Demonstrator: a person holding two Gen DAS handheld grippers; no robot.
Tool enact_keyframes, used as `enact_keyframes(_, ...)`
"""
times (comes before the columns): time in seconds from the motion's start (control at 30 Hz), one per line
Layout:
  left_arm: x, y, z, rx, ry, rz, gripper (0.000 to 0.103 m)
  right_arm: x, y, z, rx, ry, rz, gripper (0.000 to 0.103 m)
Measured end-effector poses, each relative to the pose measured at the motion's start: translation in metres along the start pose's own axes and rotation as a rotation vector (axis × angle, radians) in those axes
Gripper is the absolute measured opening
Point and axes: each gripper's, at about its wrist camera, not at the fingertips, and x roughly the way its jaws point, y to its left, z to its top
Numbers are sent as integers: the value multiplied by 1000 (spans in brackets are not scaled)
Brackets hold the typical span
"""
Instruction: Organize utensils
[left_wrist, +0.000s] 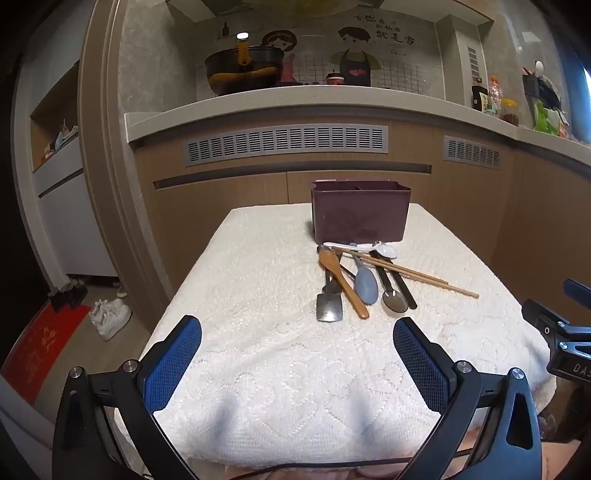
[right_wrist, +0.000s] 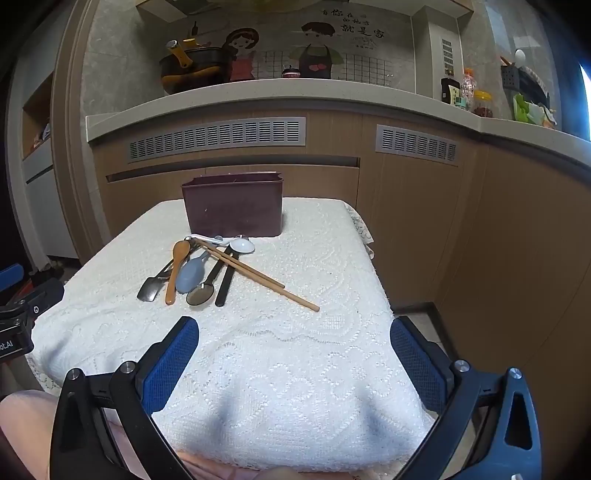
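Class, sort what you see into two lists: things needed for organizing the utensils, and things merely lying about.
Needed:
maroon utensil holder
wooden spoon
chopsticks
blue-grey spoon
white spoon
metal spoon
small metal spatula

Lying about:
wok
white sneakers
bottles

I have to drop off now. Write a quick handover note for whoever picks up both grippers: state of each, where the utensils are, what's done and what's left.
Left gripper: open, empty, hovering over the near table edge.
Right gripper: open, empty, same.
Utensil pile lies on the white tablecloth just in front of the maroon holder: chopsticks, wooden spoon, blue spoon, metal spoon, and more.
Done: nothing visibly sorted.
Left: move every utensil into the holder.
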Motion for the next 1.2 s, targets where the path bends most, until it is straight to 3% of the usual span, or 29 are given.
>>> enact_keyframes(1.2, 8, -1, -4, -3, 20, 0, 103, 0, -1, 0, 4, 7, -1, 103)
